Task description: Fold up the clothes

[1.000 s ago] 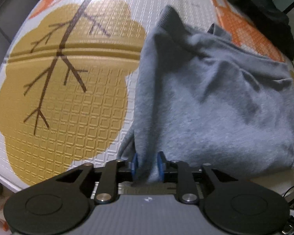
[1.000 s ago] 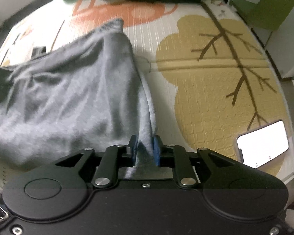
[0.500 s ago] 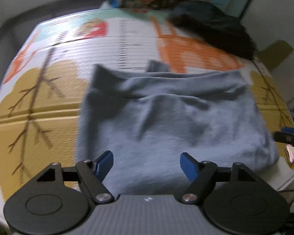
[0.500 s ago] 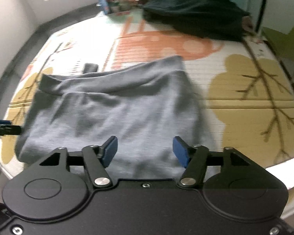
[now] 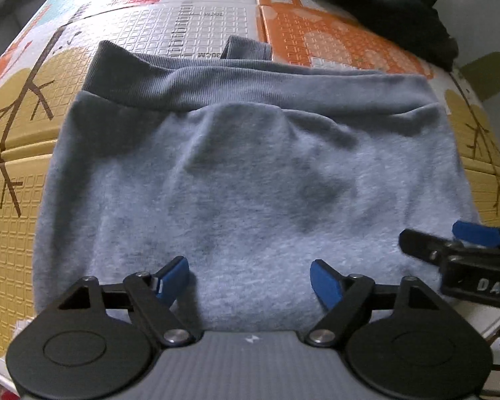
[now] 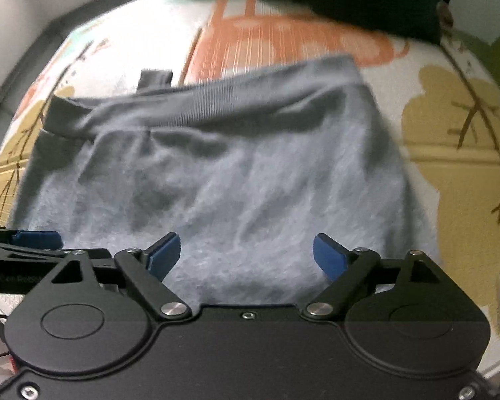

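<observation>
Out on the left edge, the play mat (image 5: 23, 153) shows its mustard tree print, bare branches running up toward the far side. Moving in, the grey sweatshirt (image 5: 250, 173) lies folded on the mat, squarely ahead of both cameras, its long axis running left to right. The ribbed hem band (image 5: 216, 83) lies along the far edge, with a small ribbed cuff (image 5: 248, 48) poking out just beyond it. The near fold edge sits close to the mat's front edge.

The left gripper (image 5: 250, 281) hangs over that near edge, blue pads spread wide; its jaws have just been opening, only cloth below them, nothing pinched. Further right, the right gripper (image 6: 246, 255) matches it: jaws likewise just opened, wide apart over the fabric, gripping nothing. Its view is motion-blurred.

Far right and beyond, a dark garment (image 5: 376, 3) is heaped at the mat's back corner, well apart from the sweatshirt.
</observation>
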`<control>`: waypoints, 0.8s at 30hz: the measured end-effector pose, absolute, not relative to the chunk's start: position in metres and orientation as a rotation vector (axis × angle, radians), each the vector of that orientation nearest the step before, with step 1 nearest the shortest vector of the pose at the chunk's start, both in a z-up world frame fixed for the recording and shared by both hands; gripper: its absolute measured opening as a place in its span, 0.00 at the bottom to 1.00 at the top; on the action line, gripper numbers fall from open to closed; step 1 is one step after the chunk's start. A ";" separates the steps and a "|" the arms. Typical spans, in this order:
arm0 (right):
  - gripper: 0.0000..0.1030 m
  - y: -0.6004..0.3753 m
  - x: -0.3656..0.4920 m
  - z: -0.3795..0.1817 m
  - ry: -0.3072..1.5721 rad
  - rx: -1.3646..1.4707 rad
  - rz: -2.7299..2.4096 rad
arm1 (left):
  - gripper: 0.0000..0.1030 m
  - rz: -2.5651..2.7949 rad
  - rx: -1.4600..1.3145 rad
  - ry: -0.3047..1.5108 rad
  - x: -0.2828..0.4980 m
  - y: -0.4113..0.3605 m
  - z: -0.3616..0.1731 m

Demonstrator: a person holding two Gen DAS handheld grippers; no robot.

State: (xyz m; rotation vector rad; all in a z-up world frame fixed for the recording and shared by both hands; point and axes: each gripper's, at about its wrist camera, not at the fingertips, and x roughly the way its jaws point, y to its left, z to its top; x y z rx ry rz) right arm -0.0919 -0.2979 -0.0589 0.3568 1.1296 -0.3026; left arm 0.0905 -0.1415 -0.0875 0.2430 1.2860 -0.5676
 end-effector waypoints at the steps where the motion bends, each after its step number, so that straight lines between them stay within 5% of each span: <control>1: 0.84 -0.298 -0.091 -0.063 1.144 0.365 -0.304 | 0.86 -0.566 0.248 1.286 0.090 -0.142 -0.089; 13: 0.88 -0.290 -0.085 -0.092 1.216 0.301 -0.363 | 1.00 -0.543 0.346 1.294 0.086 -0.149 -0.108; 24: 1.00 -0.290 -0.078 -0.102 1.251 0.232 -0.388 | 1.00 -0.538 0.367 1.282 0.084 -0.149 -0.114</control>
